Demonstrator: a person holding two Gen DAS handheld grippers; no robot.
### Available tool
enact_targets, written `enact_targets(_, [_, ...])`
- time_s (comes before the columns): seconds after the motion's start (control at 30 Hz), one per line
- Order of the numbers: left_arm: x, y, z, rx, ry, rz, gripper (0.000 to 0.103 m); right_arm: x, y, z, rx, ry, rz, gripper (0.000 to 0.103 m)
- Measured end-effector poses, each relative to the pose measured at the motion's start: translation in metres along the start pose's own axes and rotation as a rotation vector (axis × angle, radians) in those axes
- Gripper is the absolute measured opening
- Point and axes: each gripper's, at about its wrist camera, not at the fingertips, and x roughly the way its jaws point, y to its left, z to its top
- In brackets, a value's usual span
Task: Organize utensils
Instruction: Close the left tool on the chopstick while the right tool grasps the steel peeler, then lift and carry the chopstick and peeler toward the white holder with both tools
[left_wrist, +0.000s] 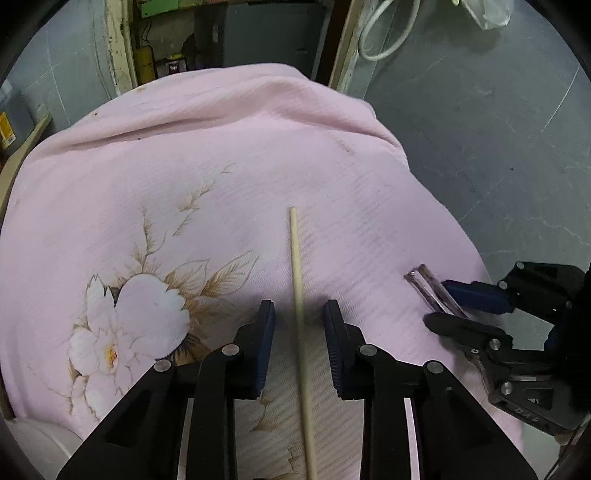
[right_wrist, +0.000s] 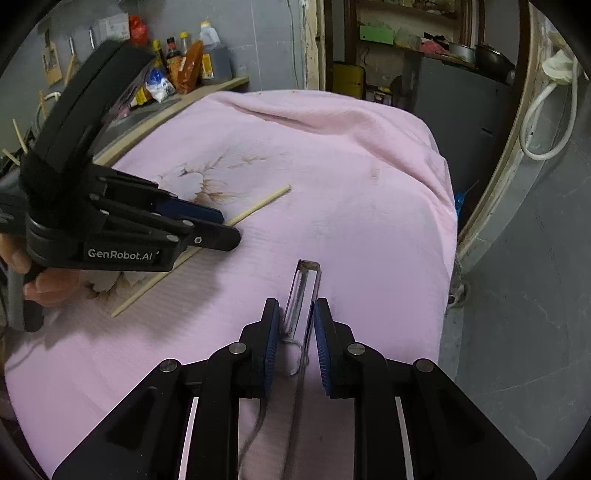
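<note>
Surface: desk under pink floral cloth (left_wrist: 258, 147), cluttered kitchen shelves far behind.
Left gripper (left_wrist: 299, 314): jaws wide, straddling wooden chopstick (left_wrist: 297, 273), no contact.
Right gripper (right_wrist: 295, 314): jaws part-open, flanking clear utensil case (right_wrist: 301, 295); contact uncertain.
Advice: centre chopstick, close gently, lift level; keep case mouth steady.

One wooden chopstick (left_wrist: 297, 291), one clear utensil (right_wrist: 302, 295), two tongs, one pink cloth (left_wrist: 229, 147).
</note>
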Motion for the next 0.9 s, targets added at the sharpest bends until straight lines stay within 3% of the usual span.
enact_targets(0.1, [-0.001, -0.004, 0.002, 0.006, 0.018, 0.017, 0.021, 0.006, -0.005, 0.005, 0.034, 0.024, 0.016, 0.018])
enact_targets(0.23, [-0.001, -0.012, 0.000, 0.030, 0.015, 0.059, 0.005, 0.011, -0.007, 0.011, 0.056, 0.058, 0.020, 0.018])
enact_targets(0.3, [-0.002, -0.016, -0.002, 0.037, 0.005, 0.089, 0.002, 0.011, -0.006, 0.012, 0.058, 0.067, 0.008, 0.018])
enact_targets(0.43, [-0.018, -0.012, -0.018, -0.030, -0.056, 0.021, 0.002, 0.008, -0.004, 0.011, 0.084, 0.047, 0.011, 0.010])
enact_targets(0.57, [-0.054, -0.009, -0.043, -0.077, -0.219, -0.002, 0.002, -0.012, 0.002, -0.003, 0.120, -0.069, 0.073, 0.010])
enact_targets(0.67, [-0.088, -0.007, -0.064, -0.106, -0.367, 0.035, 0.002, -0.035, 0.016, -0.015, 0.124, -0.201, 0.103, 0.010])
enact_targets(0.9, [-0.160, -0.016, -0.102, -0.168, -0.703, 0.156, 0.002, -0.092, 0.058, -0.024, 0.064, -0.576, 0.071, 0.010])
